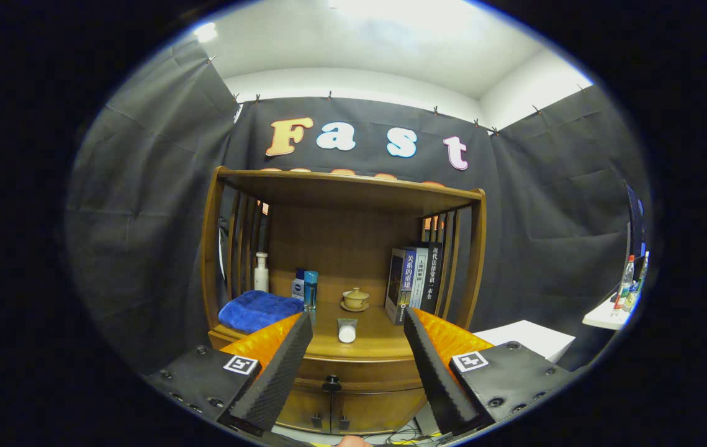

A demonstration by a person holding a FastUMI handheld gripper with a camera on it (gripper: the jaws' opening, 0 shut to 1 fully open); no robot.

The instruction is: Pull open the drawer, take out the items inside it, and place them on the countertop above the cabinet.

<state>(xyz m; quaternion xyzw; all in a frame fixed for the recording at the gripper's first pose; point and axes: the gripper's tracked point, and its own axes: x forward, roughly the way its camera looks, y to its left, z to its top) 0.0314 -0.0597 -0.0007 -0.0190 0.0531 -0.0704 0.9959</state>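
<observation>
Black cloth hangs on all sides of the booth, white ceiling above. Against the back cloth stands one wooden cabinet (pixel 344 292) with a slatted hutch over its countertop (pixel 365 344).

Tongs (pixel 358 326) held wide apart, nothing between the fingers; both point at the cabinet from a little way off. Below the gap between them, one drawer (pixel 353 372) sits shut under the countertop, with one dark knob (pixel 331 383) at its centre. Two small cupboard doors below that.

Count on the countertop, beyond the fingers:
- one white tube (pixel 347 330), lying end-on, straight ahead between the fingers
- one folded blue towel (pixel 260 309), behind the left finger
- one white pump bottle (pixel 261 272), back left
- two small blue containers (pixel 305 287) side by side, right of the pump bottle
- one lidded teacup on a saucer (pixel 355 299), centre back
- four or so books (pixel 413 279) upright, behind the right finger; spines carry Chinese characters, too small to read surely.

Far right, a white table (pixel 604 316) with a few bottles (pixel 629 282).
</observation>
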